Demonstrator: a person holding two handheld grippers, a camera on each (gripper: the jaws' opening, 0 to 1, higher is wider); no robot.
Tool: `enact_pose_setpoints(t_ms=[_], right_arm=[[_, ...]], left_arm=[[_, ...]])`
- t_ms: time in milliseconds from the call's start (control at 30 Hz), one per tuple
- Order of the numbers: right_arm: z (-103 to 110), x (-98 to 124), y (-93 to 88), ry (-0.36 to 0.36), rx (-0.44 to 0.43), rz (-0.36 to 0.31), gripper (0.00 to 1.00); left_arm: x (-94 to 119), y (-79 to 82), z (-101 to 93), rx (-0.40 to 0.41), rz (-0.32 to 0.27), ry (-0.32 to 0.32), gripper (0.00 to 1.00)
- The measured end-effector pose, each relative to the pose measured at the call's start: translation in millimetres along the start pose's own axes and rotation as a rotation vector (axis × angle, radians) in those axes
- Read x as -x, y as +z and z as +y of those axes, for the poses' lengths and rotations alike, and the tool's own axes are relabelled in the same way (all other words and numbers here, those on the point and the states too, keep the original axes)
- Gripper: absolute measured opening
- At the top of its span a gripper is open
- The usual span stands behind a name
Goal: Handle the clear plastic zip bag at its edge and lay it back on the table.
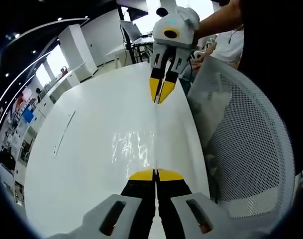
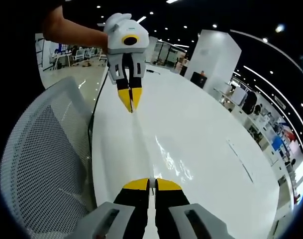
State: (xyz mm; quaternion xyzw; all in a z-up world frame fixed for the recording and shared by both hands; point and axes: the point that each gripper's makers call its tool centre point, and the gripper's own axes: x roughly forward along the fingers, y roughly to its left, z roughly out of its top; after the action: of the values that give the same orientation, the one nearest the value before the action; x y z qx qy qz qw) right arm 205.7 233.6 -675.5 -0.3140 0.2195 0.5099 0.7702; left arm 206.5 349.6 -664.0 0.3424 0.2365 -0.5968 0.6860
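Keeping both grippers (image 1: 155, 175) (image 2: 151, 184) pinched on the taut bag (image 1: 134, 147), lower evenly toward twelve o'clock onto the table (image 1: 86, 149).

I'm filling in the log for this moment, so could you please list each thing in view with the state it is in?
left gripper: shut on clear plastic zip bag edge.
right gripper: shut on the opposite bag edge.
clear plastic zip bag: stretched taut between both grippers, held above the table, not yet laid down.
white table: bare surface under the bag.
mesh chair: unoccupied, beside the table edge.
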Motion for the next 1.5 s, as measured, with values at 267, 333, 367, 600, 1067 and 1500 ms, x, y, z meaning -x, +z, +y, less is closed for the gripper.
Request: enact_pose_setpoints(t_ms=[267,333,367,600,1067,1500], right_arm=[[0.4,5.6,-0.8,-0.002,-0.036,-0.003,0.02],[1.8,7.6,1.2,0.007,-0.045,-0.011,0.05],[1.8,8.9,2.1,0.009,-0.051,-0.011,0.06],[3.4,16.5,12.5,0.036,-0.070,-0.034,0.11],[-8.4,19.9,29.3,0.047,-0.076,-0.050,0.13],[-3.3,3.9,34.6,0.080,-0.078,-0.056,0.12]], left_arm=[[0.5,1.3,-1.2,-0.009,-0.006,0.004,0.00],[0.4,0.9,-1.4,-0.010,-0.005,0.006,0.00],[0.4,1.1,-1.6,-0.010,-0.004,0.005,0.00],[-1.6,1.0,-1.1,-0.019,-0.002,0.006,0.00],[-1.7,4.9,0.1,-0.056,0.004,0.024,0.00],[-0.4,9.5,-0.6,-0.073,-0.006,0.034,0.00]])
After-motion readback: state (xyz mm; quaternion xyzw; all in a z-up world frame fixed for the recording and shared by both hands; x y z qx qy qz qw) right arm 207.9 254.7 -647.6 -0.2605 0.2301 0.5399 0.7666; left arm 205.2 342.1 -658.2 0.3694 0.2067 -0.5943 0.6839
